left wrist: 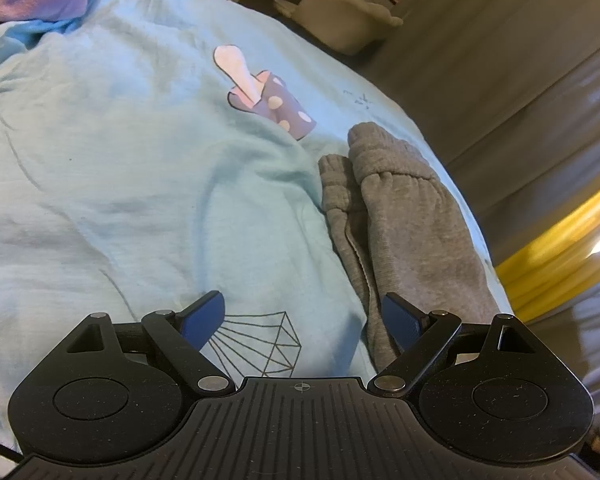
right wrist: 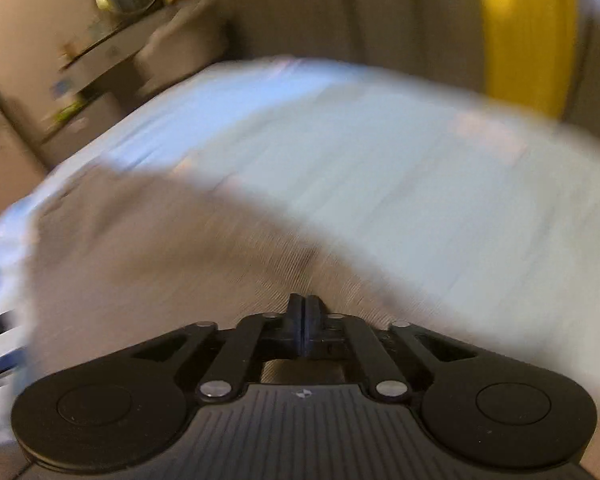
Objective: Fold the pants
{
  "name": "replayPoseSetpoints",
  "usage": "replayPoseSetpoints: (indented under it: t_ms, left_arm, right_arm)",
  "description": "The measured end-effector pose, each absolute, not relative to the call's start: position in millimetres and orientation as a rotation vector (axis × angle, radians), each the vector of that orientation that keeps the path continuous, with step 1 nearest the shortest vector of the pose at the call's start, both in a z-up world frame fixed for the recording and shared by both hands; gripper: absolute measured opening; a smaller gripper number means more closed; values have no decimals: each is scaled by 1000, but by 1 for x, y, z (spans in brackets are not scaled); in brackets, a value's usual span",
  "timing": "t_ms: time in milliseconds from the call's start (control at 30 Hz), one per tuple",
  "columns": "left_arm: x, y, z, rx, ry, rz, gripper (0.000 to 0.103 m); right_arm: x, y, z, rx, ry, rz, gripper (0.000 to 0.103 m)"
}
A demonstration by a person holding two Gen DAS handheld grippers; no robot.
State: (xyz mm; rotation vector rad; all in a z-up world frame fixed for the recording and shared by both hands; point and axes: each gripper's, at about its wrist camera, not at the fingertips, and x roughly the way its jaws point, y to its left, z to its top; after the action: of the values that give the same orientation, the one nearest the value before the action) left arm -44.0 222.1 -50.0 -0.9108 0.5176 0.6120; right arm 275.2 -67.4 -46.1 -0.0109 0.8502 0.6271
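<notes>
Left gripper (left wrist: 302, 316) angled down over the near bed edge, jaws wide apart and empty, likely poised for a leg hem. Right gripper (right wrist: 303, 330) pressed together over blurred grey cloth, hold uncertain. Grey sweatpants (left wrist: 396, 216) laid legs together along the blue duvet's (left wrist: 140, 184) right edge.

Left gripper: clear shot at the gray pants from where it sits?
Probably yes. The left gripper is open, and the gray pants lie on the blue bedspread just beyond its right finger, with nothing between them.
</notes>
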Motion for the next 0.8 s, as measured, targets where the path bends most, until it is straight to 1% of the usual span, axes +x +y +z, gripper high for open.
replayPoseSetpoints:
  t_ms: [33,67,100,167,200,267,333,367,400,433,467,500,533,567,600,633,700,800]
  left_arm:
    - [-45,223,-50,-913,515,611,91]
    - [-45,223,-50,-916,512,612,91]
    - [-46,224,-50,-919,509,612,91]
    - [-47,225,-51,-926,503,611,91]
    - [-46,225,-51,-926,502,612,91]
    - [-46,225,-51,-923,506,610,91]
    - [-46,226,-51,-927,509,607,91]
    - [-47,227,-51,-929,510,605,91]
    - [-47,226,-51,-930,511,604,91]
    - [-47,227,-51,-932,514,602,91]
    - [-47,227,-50,-934,520,600,91]
    - [-46,227,-50,-932,526,599,91]
    - [-44,226,-50,-925,535,599,91]
    - [-40,225,-48,-904,555,602,91]
    - [-35,222,-46,-873,579,603,91]
    - [-30,218,-43,-839,604,595,90]
    - [-16,204,-32,-728,655,543,90]
    - [-8,167,-10,-619,620,410,92]
  right_arm:
    - [280,-71,-41,-10,798,503,12]
    - [285,-78,-34,18,794,397,12]
    - [285,-88,-28,88,806,411,12]
    - [268,-115,-18,262,829,486,29]
    - [256,-127,-18,298,846,499,30]
    - [230,-153,-27,353,919,510,31]
    - [209,-192,-51,368,1010,423,30]
    - [205,-211,-59,379,1041,348,12]
    - [196,-244,-68,477,1033,290,8]
    - [184,-279,-72,588,1008,212,8]
    - [170,-305,-68,615,975,100,9]
    - [156,-325,-60,582,939,-17,11]
    - [140,-345,-50,526,911,-141,30]
    - [128,-360,-44,493,899,-227,63]
    - [111,-381,-38,473,881,-305,74]
    - [93,-402,-34,468,863,-355,78]
    - [64,-434,-31,493,851,-414,78]
    - [17,-478,-34,589,831,-529,79]
